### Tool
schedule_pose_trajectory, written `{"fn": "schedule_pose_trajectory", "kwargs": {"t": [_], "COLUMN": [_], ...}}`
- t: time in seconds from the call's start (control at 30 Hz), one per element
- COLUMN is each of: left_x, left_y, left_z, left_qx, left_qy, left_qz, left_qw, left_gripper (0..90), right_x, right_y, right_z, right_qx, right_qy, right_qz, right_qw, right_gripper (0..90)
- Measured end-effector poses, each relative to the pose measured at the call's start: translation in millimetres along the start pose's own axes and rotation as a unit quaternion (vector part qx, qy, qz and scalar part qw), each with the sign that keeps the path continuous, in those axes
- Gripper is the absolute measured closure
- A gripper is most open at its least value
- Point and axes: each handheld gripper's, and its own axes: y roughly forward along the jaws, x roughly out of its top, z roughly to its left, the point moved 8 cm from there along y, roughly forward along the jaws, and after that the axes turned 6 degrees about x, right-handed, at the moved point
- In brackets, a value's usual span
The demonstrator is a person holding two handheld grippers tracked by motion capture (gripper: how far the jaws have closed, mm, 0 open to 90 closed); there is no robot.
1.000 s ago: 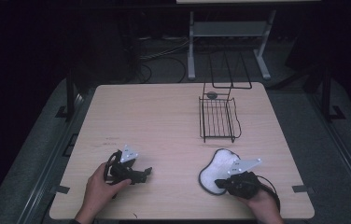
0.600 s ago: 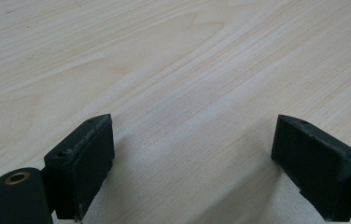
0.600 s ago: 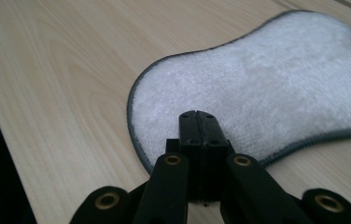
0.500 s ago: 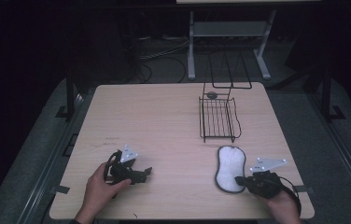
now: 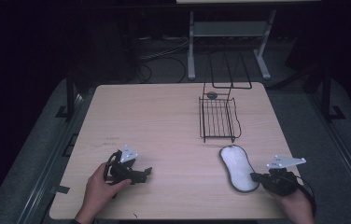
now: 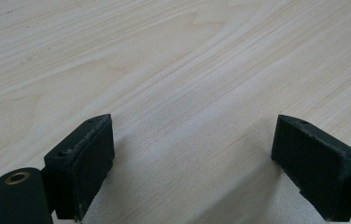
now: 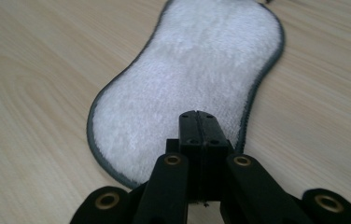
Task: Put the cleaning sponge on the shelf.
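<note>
Just beyond the white pad (image 5: 238,168), a wire rack (image 5: 218,118).

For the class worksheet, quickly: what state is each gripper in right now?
Left gripper: open, holding nothing, above the table.
Right gripper: shut, at the white pad; a grip on it cannot be told.

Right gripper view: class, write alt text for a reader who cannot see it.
The right gripper, its two black jaws shut flat together, sits over the near end of a white fluffy pad with a dark grey edge. The pad lies flat on a pale wooden table.
</note>
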Motion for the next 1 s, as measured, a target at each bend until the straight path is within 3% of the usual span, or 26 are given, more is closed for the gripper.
{"fn": "schedule_pose_trajectory", "kwargs": {"t": [0.33,0.6,0.83,1.0], "left_x": [0.0,-0.1,-0.1,-0.1], "left_y": [0.0,-0.1,-0.1,-0.1], "left_z": [0.1,0.1,0.1,0.2], "left_qx": [0.0,0.0,0.0,0.0], "left_qy": [0.0,0.001,0.001,0.001], "left_qz": [0.0,0.001,0.001,0.001], "left_qw": [1.0,1.0,1.0,1.0], "left_gripper": [12.4,12.4,12.4,12.4], "right_x": [-10.2,-7.7,0.4,6.0], "right_y": [-16.4,-18.4,-23.6,-24.6], "right_z": [-26.3,-24.6,-22.2,-24.1], "right_qx": [-0.035,-0.031,-0.028,-0.036], "right_qy": [0.026,0.022,0.027,0.039], "right_qz": [-0.007,-0.012,-0.03,-0.04], "right_qw": [0.999,0.9992,0.9988,0.9978], "right_gripper": [89.9,87.5,74.4,56.8]}}
